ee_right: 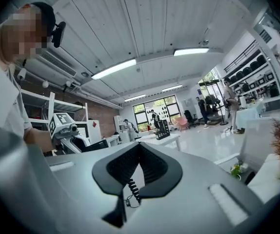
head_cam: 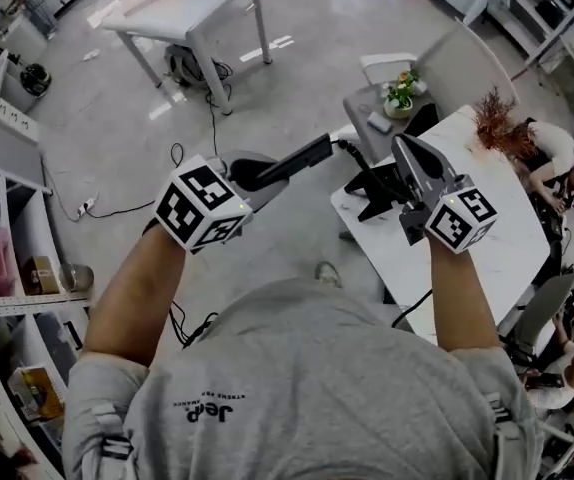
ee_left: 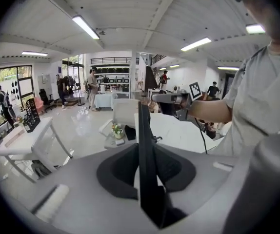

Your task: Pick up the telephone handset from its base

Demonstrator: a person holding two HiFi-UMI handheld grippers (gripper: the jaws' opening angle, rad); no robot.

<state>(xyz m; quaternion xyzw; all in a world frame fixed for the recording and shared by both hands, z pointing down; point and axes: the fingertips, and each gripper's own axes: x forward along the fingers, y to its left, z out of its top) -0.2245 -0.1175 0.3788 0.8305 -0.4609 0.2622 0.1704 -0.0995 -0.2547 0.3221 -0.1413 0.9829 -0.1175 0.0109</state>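
Handset (head_cam: 302, 158) clamped in left gripper (head_cam: 265, 175); right gripper (head_cam: 405, 148) jaws closed together
Long axis aims toward right gripper; shirt (head_cam: 297, 368) print reads "Jeep"

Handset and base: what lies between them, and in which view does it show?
A short coiled cord links the handset in the left gripper to the base by the right gripper. The head view shows it.
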